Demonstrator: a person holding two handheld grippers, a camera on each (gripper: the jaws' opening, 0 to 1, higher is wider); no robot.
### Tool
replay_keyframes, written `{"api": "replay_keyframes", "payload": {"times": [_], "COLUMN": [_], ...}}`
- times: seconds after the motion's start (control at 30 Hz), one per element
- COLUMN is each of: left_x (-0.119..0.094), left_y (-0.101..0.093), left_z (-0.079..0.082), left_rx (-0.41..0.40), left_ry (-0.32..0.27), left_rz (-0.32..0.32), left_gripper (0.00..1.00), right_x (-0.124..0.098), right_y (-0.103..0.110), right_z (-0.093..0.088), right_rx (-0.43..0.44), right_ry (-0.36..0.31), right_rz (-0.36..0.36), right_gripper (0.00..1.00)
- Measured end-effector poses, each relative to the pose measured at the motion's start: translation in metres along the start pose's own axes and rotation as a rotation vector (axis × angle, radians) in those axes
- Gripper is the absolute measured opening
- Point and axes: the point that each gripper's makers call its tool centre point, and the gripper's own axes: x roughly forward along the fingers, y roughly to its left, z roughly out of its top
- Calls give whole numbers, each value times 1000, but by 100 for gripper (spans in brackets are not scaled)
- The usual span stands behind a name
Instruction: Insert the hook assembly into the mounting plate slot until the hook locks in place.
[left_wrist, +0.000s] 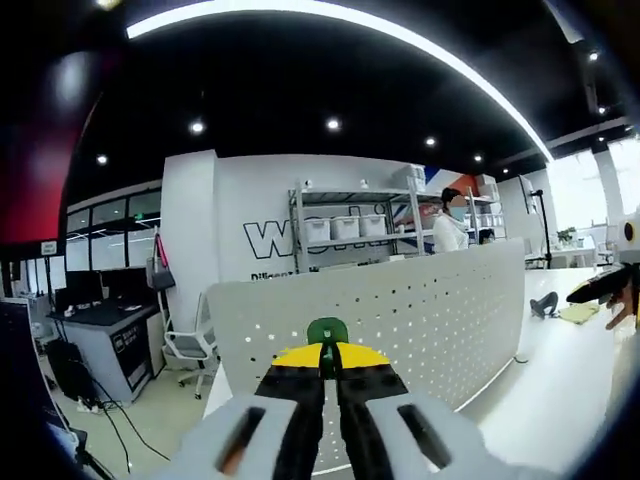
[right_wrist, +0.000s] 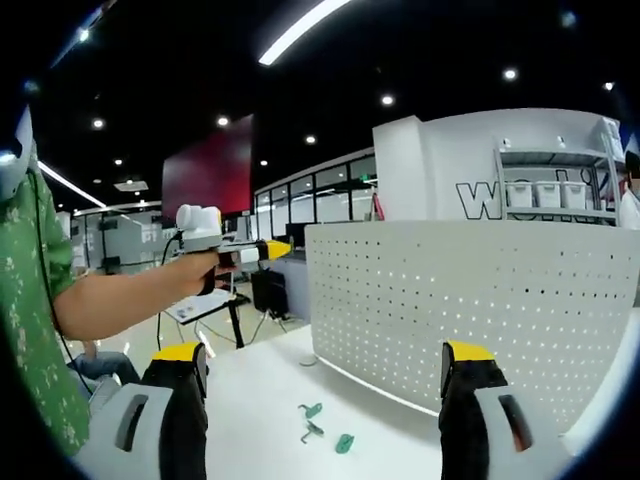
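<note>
- Jaws first: your left gripper (left_wrist: 328, 375) has its 2 yellow-tipped jaws pressed nearly together on a small green hook piece (left_wrist: 327, 330), whose rounded top stands up just above the tips in the left gripper view.
- Your right gripper (right_wrist: 325, 385) has its jaws spread wide, 1 at each side of the right gripper view, with nothing between them.
- Your left gripper also comes into the right gripper view from the left, held up in your hand (right_wrist: 205, 268), its yellow tip pointing toward the white perforated panel (right_wrist: 470, 310).
- Below and between your right jaws, 3 small parts (right_wrist: 318, 425) lie on the white table (right_wrist: 260, 390): 2 green pieces and 1 grey bent piece, close together and just in front of the panel's lower edge.
- That panel stands upright on the table, curving across both views; in the left gripper view it rises straight behind your closed jaws.
- At the right edge of the left gripper view, your right gripper shows as a dark, yellow-edged shape above the tabletop.
- Behind the panel you can see a metal shelf rack (left_wrist: 350, 230) with white bins, and a person (left_wrist: 450, 222) standing beside it.
- Left of the panel in that view are a desk with monitors (left_wrist: 95, 300) and an office chair (left_wrist: 190, 345).
</note>
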Motion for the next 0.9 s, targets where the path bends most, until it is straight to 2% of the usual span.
{"api": "replay_keyframes", "payload": {"times": [0.33,0.6,0.9], "left_x": [25,41,56], "left_y": [17,29,39], "left_z": [0,1,-7], "left_rx": [-20,20,31], "left_ry": [-22,-35,-26], "left_rz": [72,115,149], "left_gripper": [3,3,3], "right_x": [-1,0,3], "right_y": [-10,-16,-21], "right_z": [2,2,2], "right_rx": [-4,-6,-5], "right_ry": [3,8,15], "right_rz": [-16,-23,-29], "right_gripper": [99,99,98]}}
